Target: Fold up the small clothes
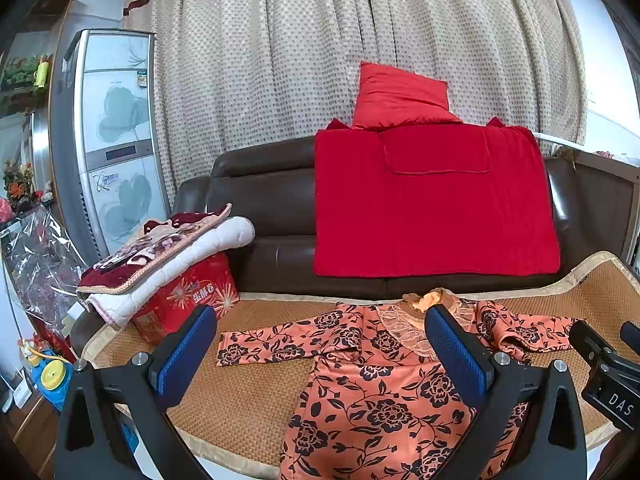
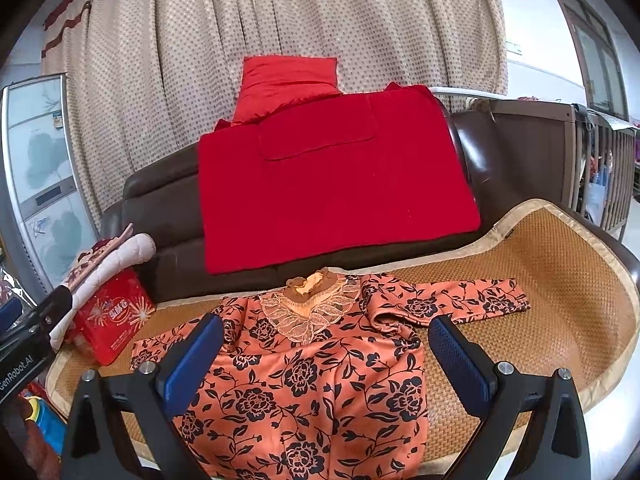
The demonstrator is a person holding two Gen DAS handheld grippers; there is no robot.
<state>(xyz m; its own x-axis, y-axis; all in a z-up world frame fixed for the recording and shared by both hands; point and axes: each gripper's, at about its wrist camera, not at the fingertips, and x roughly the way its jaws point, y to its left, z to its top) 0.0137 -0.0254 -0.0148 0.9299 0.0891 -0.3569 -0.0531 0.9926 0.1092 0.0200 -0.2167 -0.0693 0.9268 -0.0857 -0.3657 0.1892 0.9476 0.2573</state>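
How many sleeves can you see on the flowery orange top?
2. The left sleeve lies stretched out flat on the woven mat. The right sleeve stretches out the other way, bunched near the shoulder.

Orange blouse [image 2: 312,392] with black flowers; plain red blanket [image 2: 336,184].

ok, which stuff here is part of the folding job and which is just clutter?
Job:
floral top, spread flat on the woven mat
left gripper, open
right gripper, open

Clutter:
red blanket
red pillow
red box
folded quilts
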